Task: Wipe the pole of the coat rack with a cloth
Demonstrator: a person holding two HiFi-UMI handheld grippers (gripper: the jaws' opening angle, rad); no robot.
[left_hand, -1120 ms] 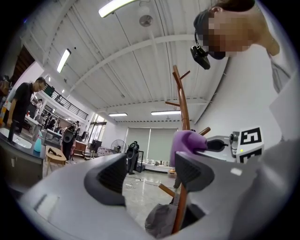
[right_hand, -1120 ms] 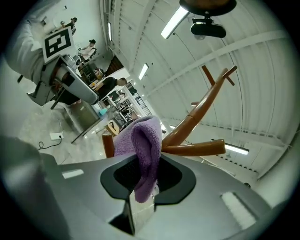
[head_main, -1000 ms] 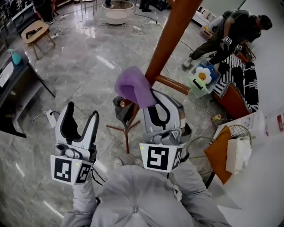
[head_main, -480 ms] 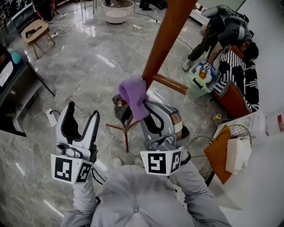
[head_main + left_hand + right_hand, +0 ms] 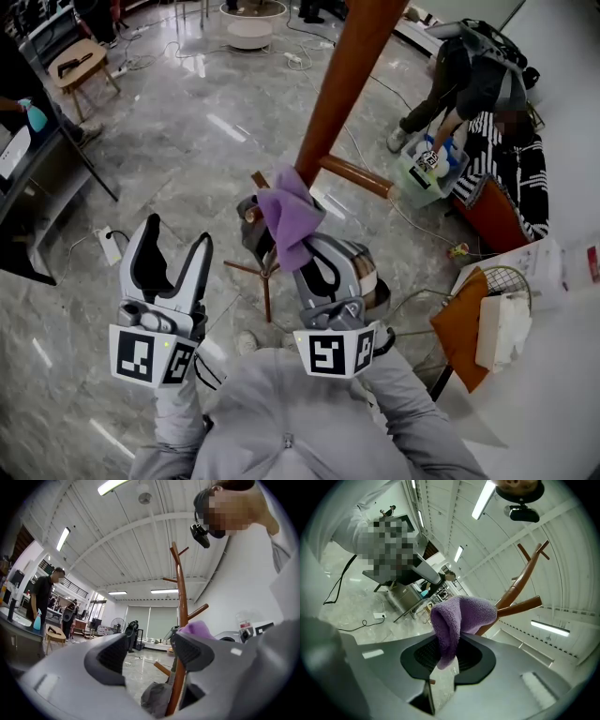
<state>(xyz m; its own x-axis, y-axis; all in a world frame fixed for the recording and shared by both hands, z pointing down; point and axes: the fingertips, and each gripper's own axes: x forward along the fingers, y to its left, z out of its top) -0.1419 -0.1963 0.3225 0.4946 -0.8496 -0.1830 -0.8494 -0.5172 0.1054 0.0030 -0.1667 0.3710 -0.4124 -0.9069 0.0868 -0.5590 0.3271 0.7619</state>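
Observation:
The brown coat rack pole slants down from the top of the head view to its legs on the floor. A purple cloth lies against the pole just below a side peg. My right gripper is shut on the cloth. In the right gripper view the cloth bulges out of the shut gripper, with the pole behind it. My left gripper stays open and empty, left of the rack. The left gripper view shows the pole and cloth beyond its open gripper.
A grey garment hangs low on the rack. A person bends over a green bin at the back right, near a striped chair. An orange bag, a power strip and a dark desk flank me.
My right gripper has slid the purple cloth down the pole toward me. The left gripper has barely moved. The person at the back right has shifted.

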